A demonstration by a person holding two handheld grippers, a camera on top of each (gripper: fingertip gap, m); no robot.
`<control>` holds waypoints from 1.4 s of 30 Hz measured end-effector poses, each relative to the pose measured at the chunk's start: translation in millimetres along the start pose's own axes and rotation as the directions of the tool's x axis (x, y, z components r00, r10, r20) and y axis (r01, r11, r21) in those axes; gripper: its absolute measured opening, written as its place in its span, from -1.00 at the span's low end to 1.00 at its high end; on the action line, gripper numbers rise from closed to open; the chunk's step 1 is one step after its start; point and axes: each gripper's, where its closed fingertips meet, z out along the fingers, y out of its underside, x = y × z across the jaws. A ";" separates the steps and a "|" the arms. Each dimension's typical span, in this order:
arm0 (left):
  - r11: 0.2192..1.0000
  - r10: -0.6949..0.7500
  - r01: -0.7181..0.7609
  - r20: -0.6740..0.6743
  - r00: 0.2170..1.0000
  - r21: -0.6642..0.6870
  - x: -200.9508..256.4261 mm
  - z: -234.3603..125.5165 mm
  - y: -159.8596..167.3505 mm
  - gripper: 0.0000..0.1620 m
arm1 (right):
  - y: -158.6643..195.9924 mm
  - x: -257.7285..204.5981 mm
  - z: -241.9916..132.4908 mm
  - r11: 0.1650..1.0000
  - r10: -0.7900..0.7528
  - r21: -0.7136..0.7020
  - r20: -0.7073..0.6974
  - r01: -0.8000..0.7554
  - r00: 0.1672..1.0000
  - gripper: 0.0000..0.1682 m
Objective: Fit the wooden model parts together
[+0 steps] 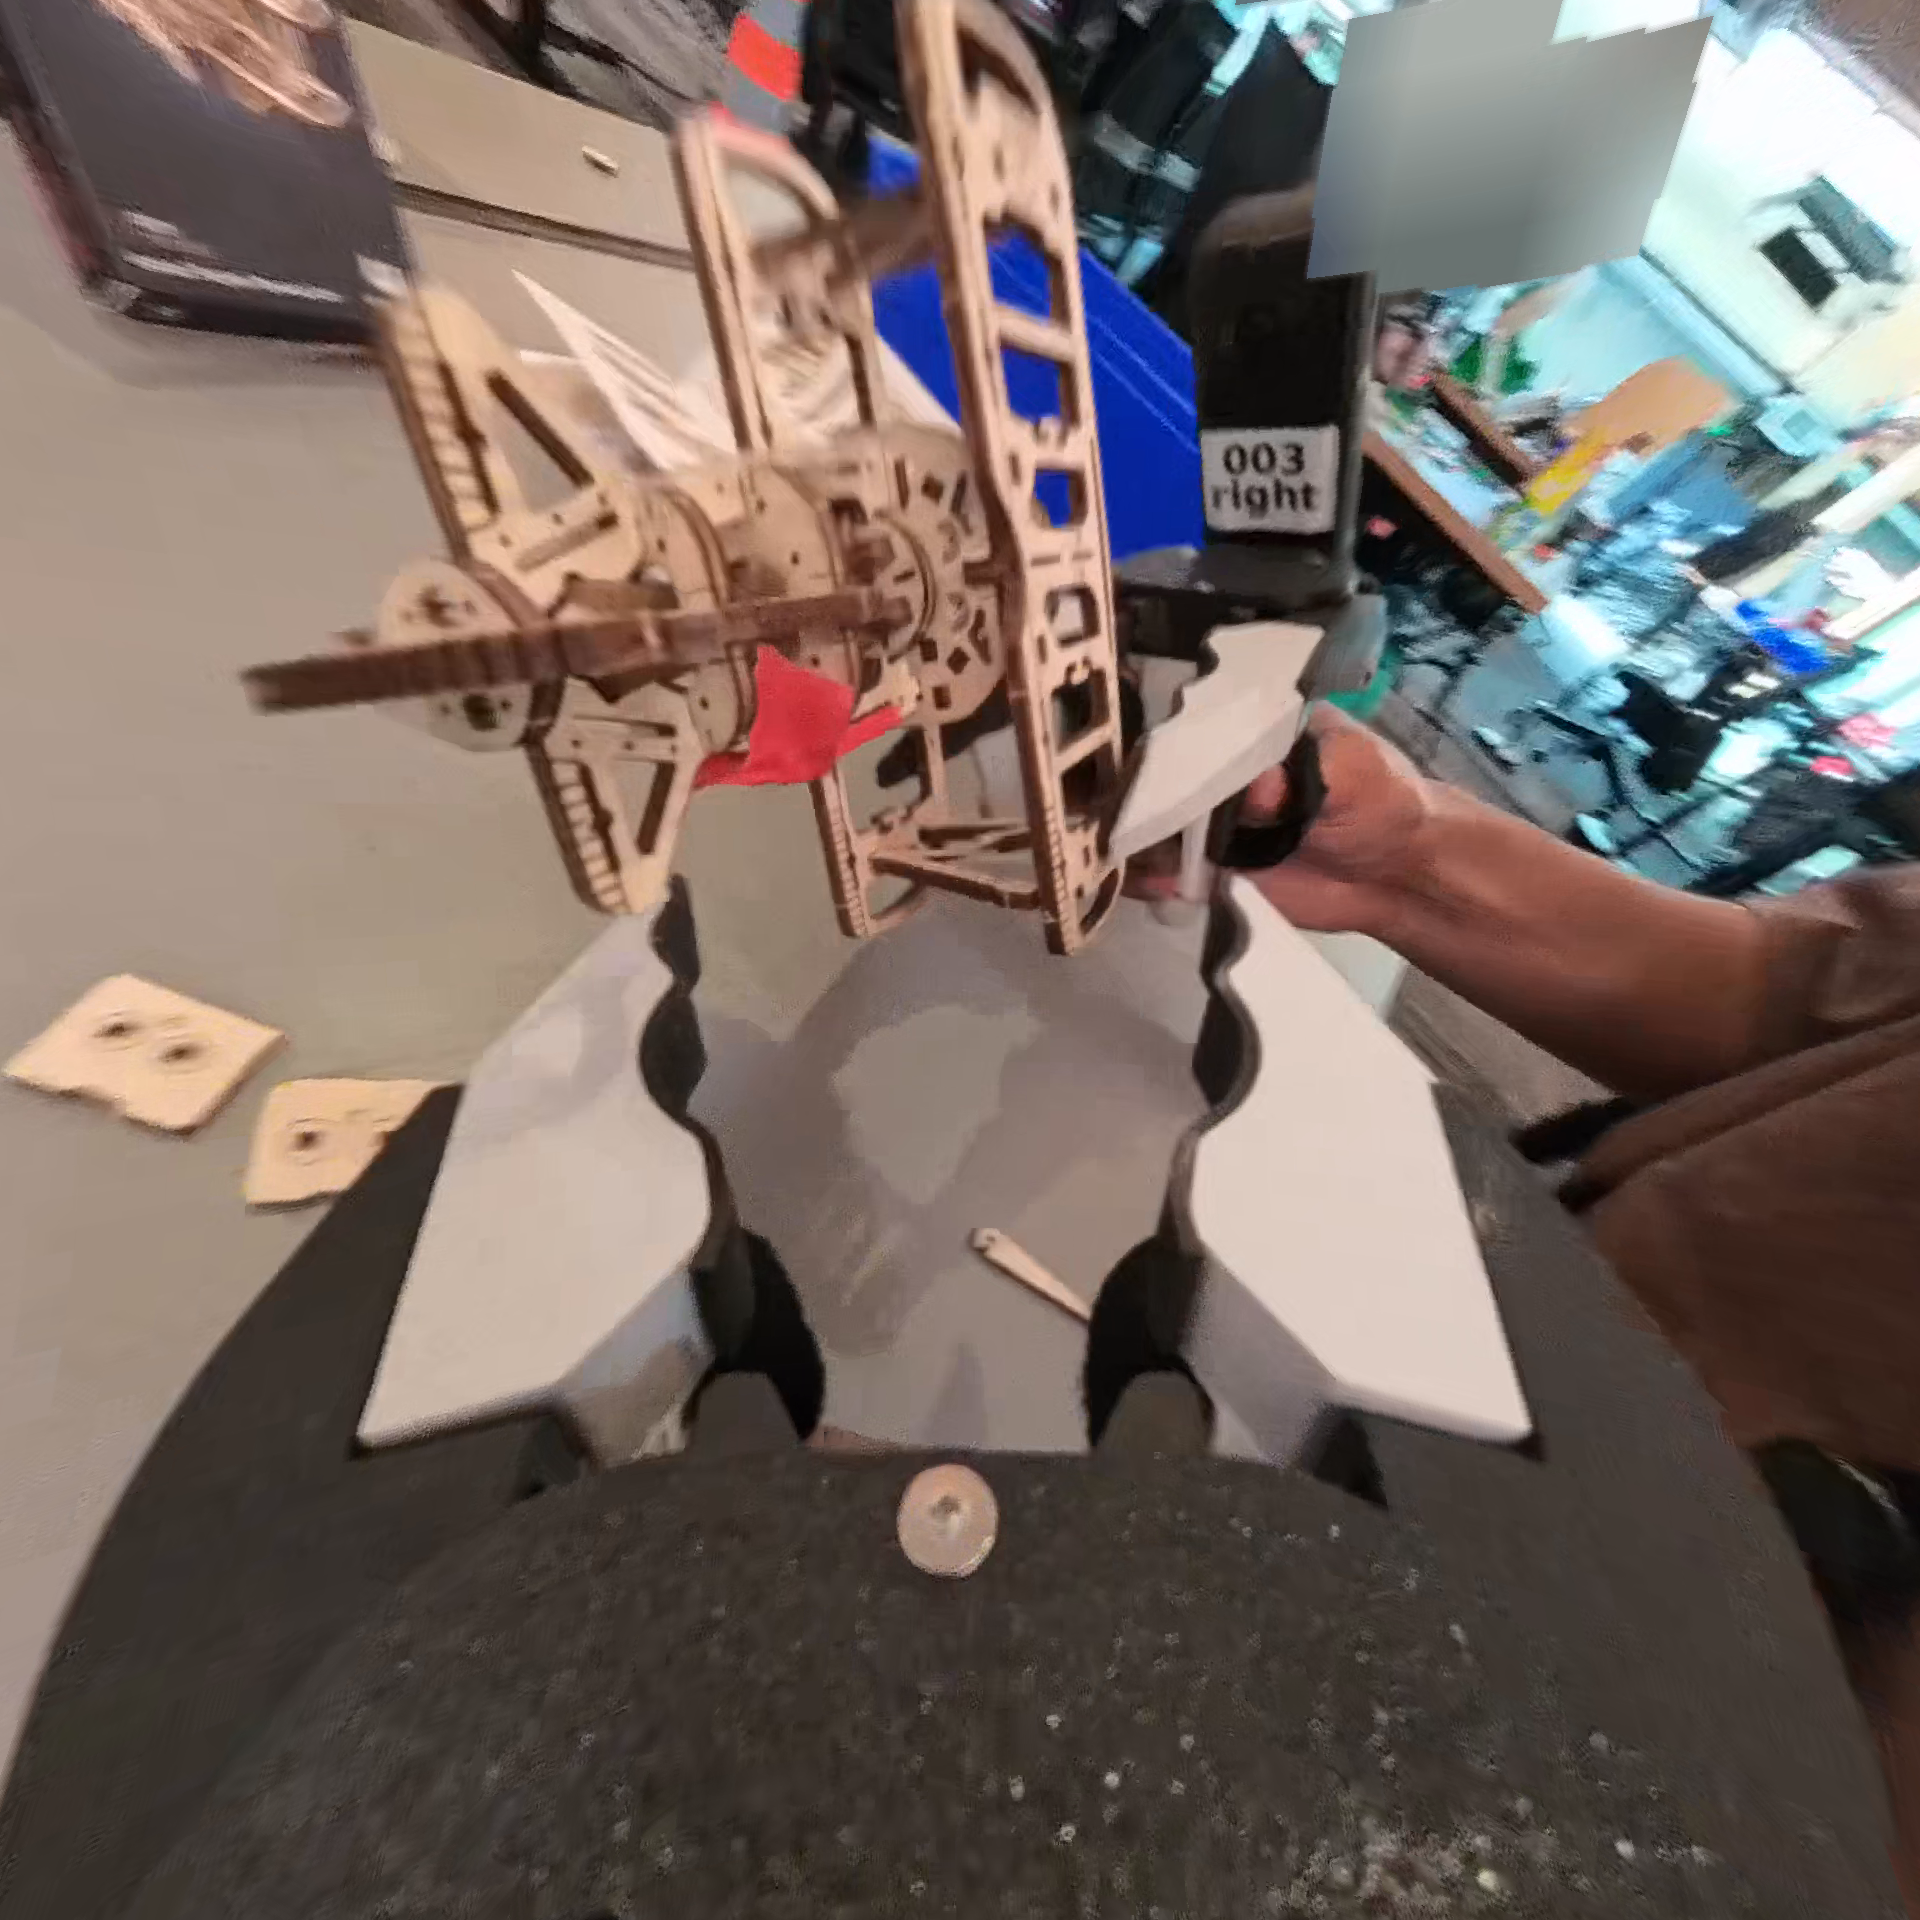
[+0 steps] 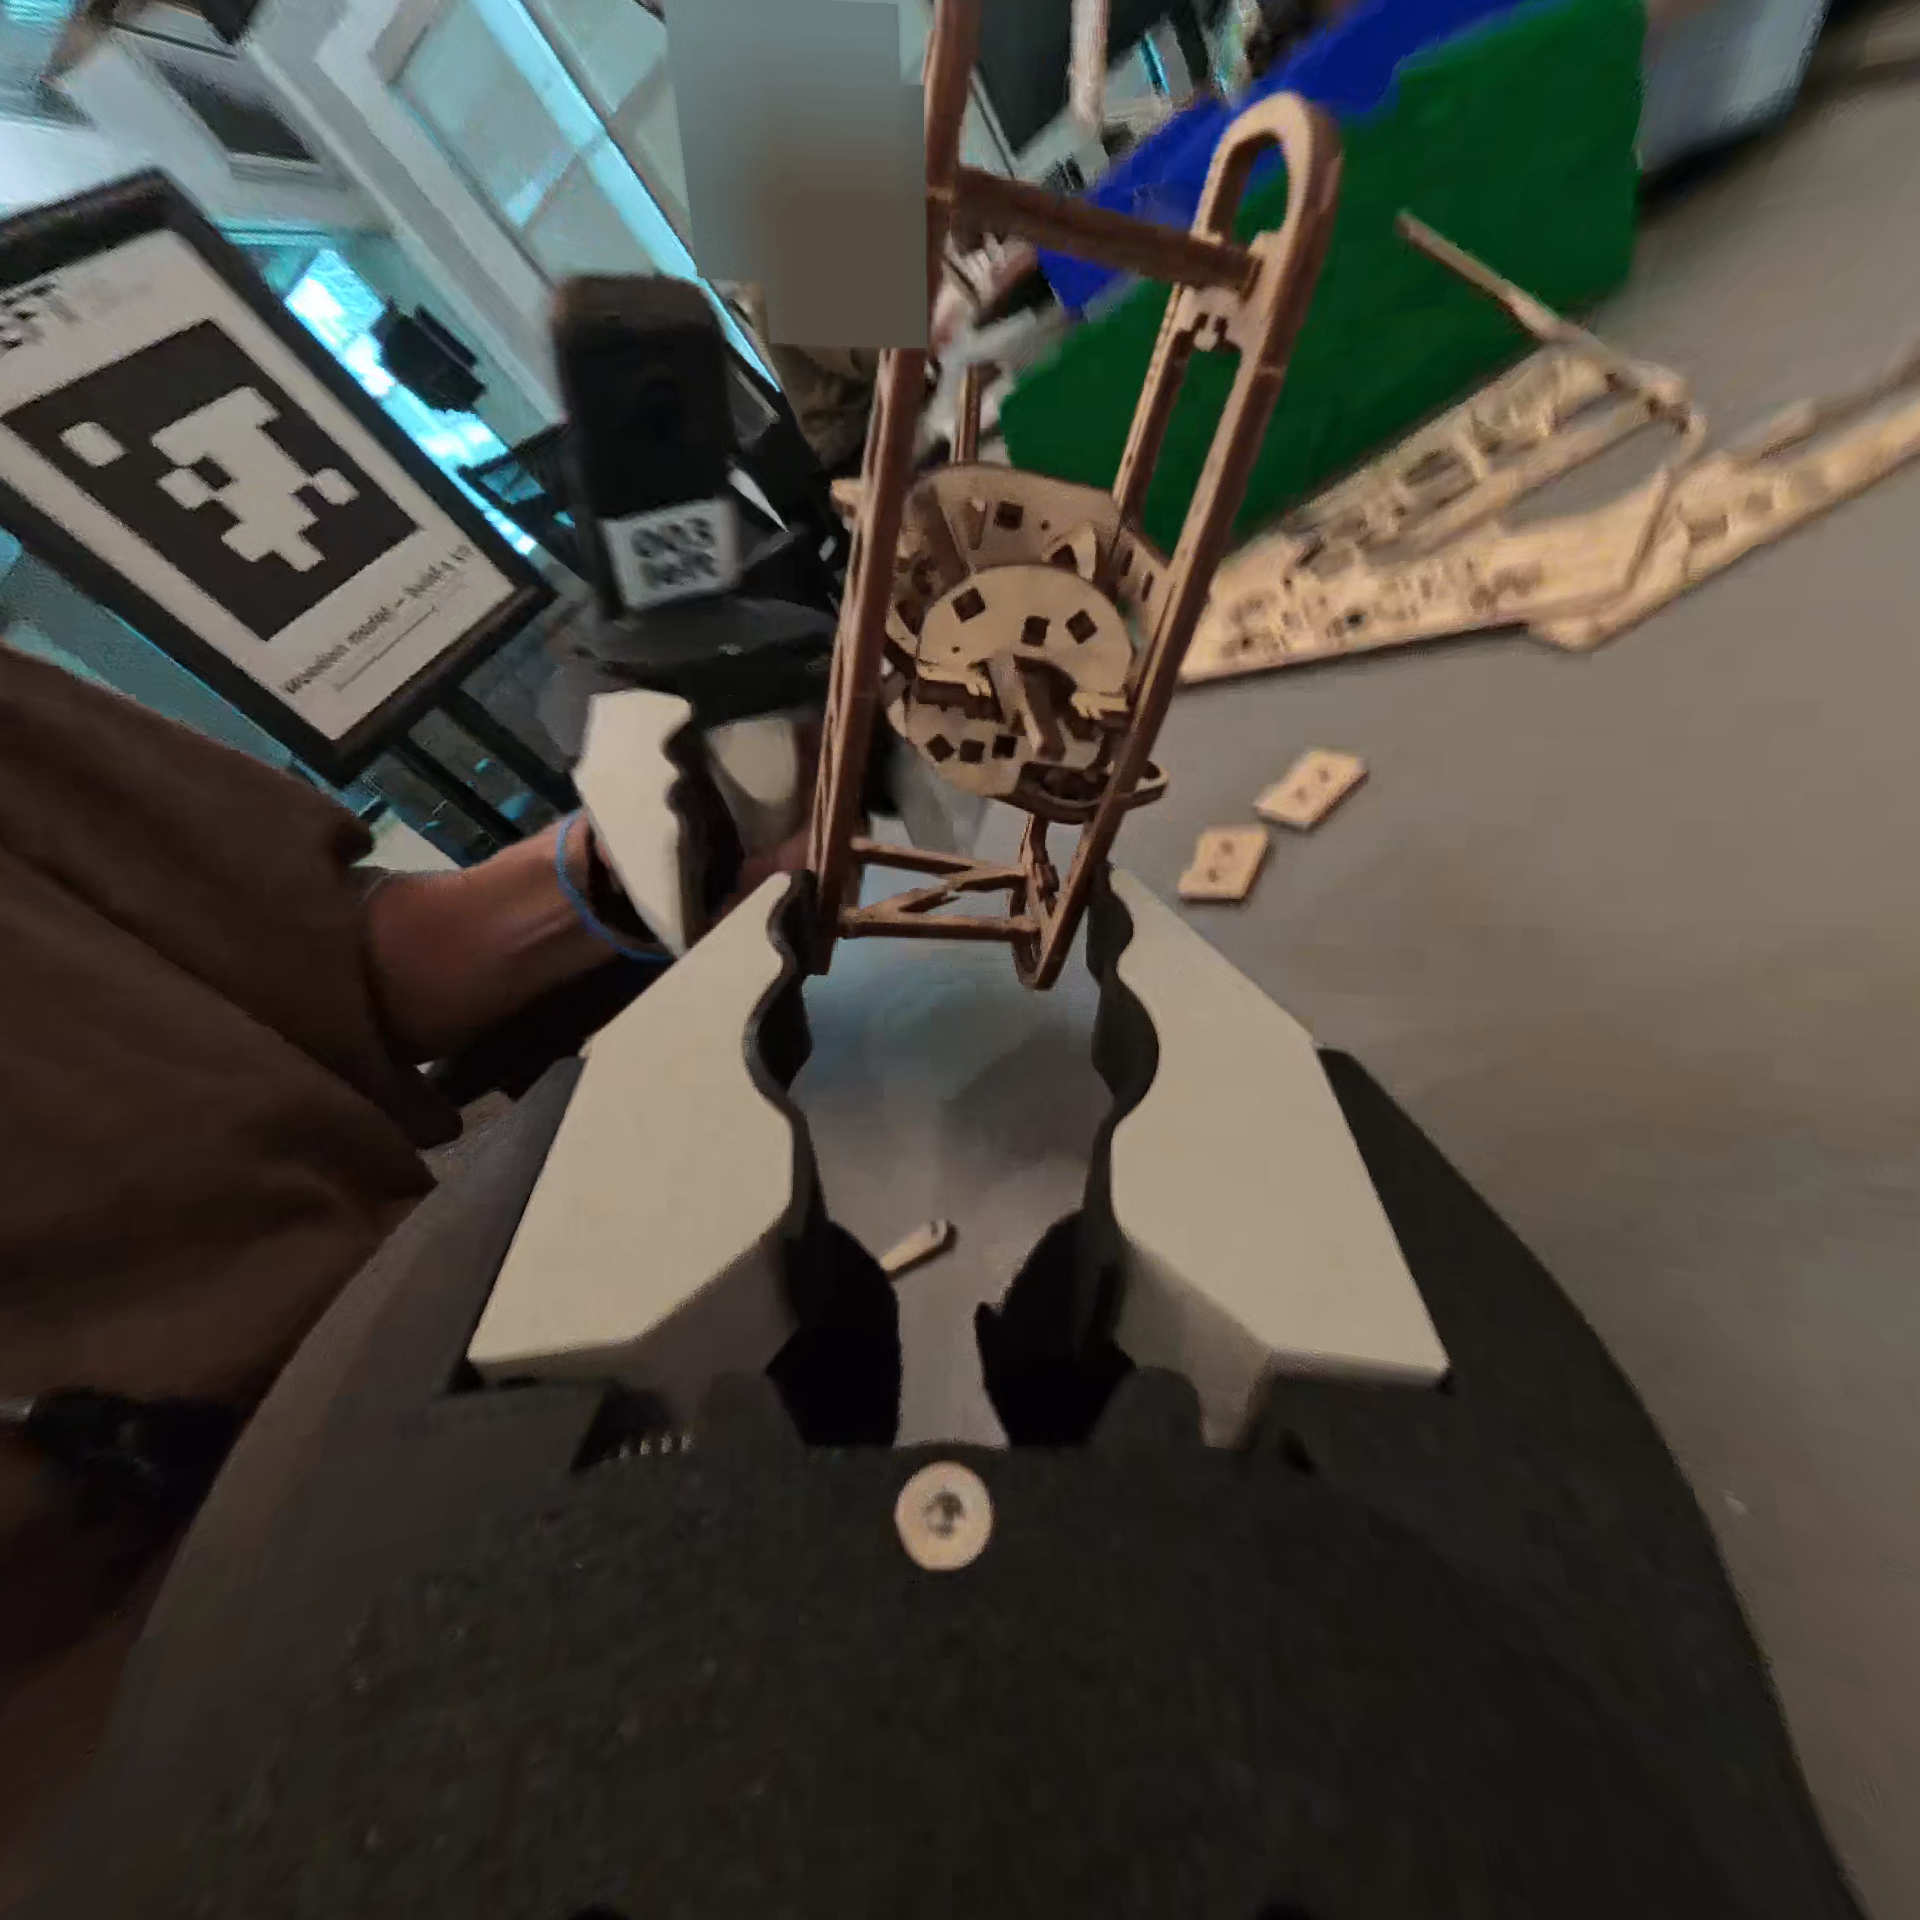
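Note:
The wooden model (image 1: 790, 623) is a tall slotted frame with gear discs, a toothed bar and a red scrap, tilted above the grey table (image 1: 156, 727). In the right wrist view its frame base (image 2: 935, 914) sits between my right gripper's (image 2: 945, 914) fingertips, which are shut on it. The right gripper also shows in the left wrist view (image 1: 1143, 810), at the frame's right rail. My left gripper (image 1: 951, 914) is wide open and empty, its tips just short of the model. It shows in the right wrist view (image 2: 686, 800), left of the frame.
Two small wooden plates (image 1: 145, 1049) (image 1: 322, 1132) lie at the left, and a thin wooden stick (image 1: 1029, 1273) lies between my left fingers. Punched wooden sheets (image 2: 1507, 551) lie at the far right. A blue bin (image 1: 1122, 395), a black box (image 1: 208, 156) and a marker board (image 2: 239, 468) stand behind. Left and right tips are no more than a few centimetres apart.

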 end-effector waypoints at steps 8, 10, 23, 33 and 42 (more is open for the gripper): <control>0.959 0.282 -0.280 -0.145 0.948 0.034 55.0 -6.1 -5.9 -0.34 | -27.0 -57.3 -11.1 0.954 -0.271 0.147 0.044 0.262 0.962 -0.40; 0.945 0.328 -0.327 -0.131 0.936 0.031 57.3 -5.2 -4.3 -0.35 | -22.9 -58.3 -14.9 0.951 -0.287 0.135 0.046 0.279 0.957 -0.39; 0.842 0.537 -0.525 -0.104 0.837 0.125 90.2 -13.0 -12.8 -0.37 | -25.3 -93.8 -26.5 0.910 -0.382 0.225 0.124 0.349 0.916 -0.38; 0.839 0.544 -0.540 -0.120 0.831 0.068 86.7 -7.0 -3.2 -0.40 | -18.5 -89.2 -28.0 0.922 -0.350 0.219 0.114 0.320 0.930 -0.43; 0.702 0.712 -0.712 -0.026 0.702 0.025 91.8 -8.7 4.5 -0.39 | -11.1 -106.3 -20.4 0.877 -0.462 0.229 0.165 0.421 0.872 -0.40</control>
